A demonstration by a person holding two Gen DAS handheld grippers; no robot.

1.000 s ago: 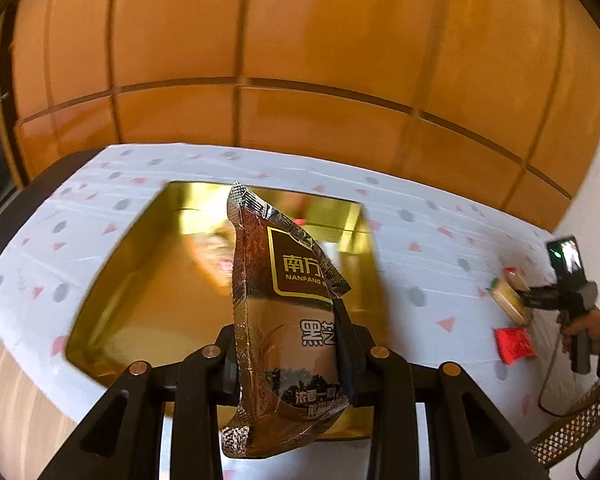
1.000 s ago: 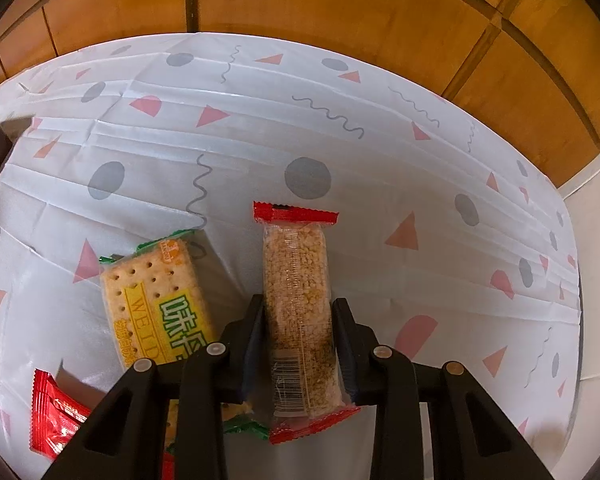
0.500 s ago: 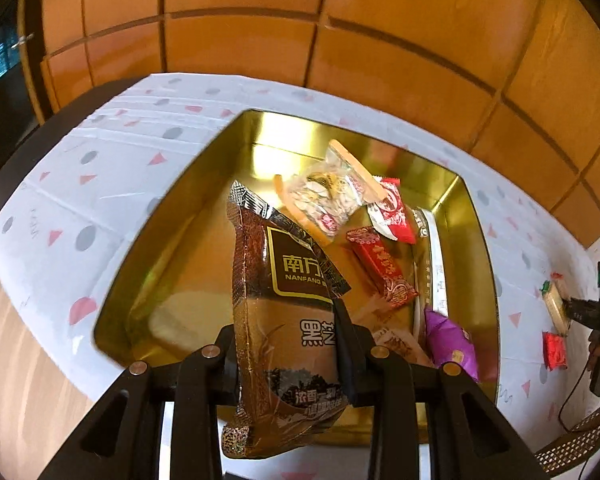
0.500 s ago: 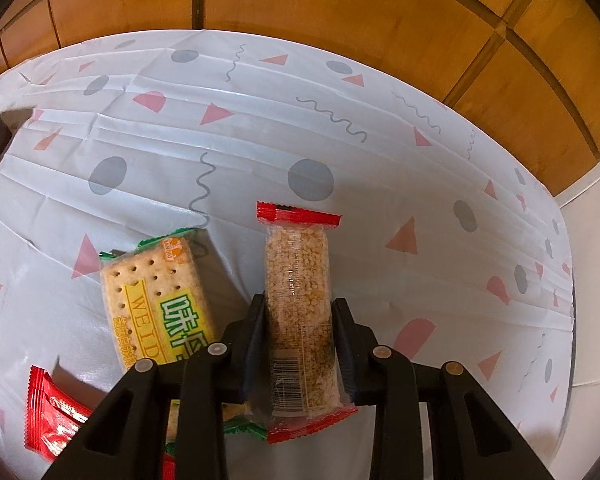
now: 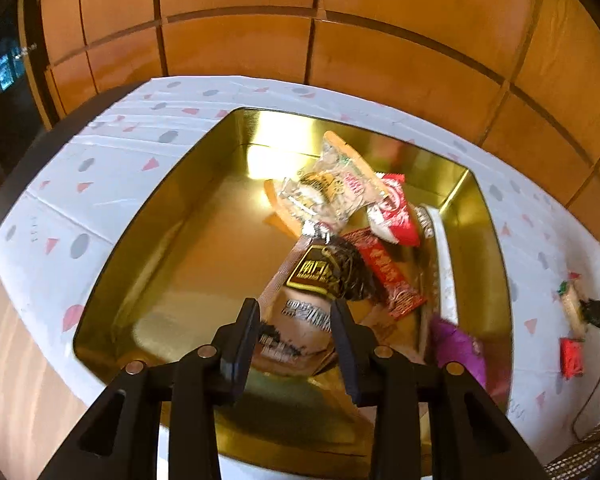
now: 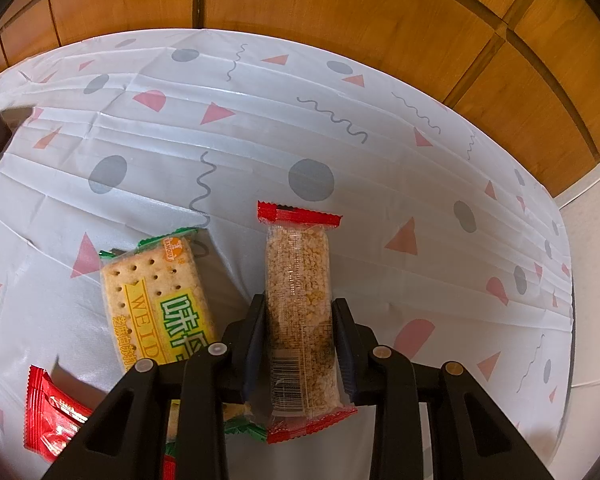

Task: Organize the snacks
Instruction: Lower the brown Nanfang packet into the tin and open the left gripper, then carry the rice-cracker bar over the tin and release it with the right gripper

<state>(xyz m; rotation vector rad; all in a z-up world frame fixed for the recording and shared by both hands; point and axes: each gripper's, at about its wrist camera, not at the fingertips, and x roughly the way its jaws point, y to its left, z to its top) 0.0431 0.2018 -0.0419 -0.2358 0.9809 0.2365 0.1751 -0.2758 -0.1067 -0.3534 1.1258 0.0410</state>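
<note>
Left wrist: gold tin [image 5: 148, 240] holds mixed snack packs; brown pouch [image 5: 316, 292] lies inside among them, between the left gripper [image 5: 294, 334] jaws, which have just been opening, pads clear of it.

Right wrist: right gripper [image 6: 298, 336] clamps grain bar [image 6: 298, 288] above the tablecloth [image 6: 260, 120]; cracker pack [image 6: 156, 300] just beside, red packet [image 6: 52, 412] near.
</note>
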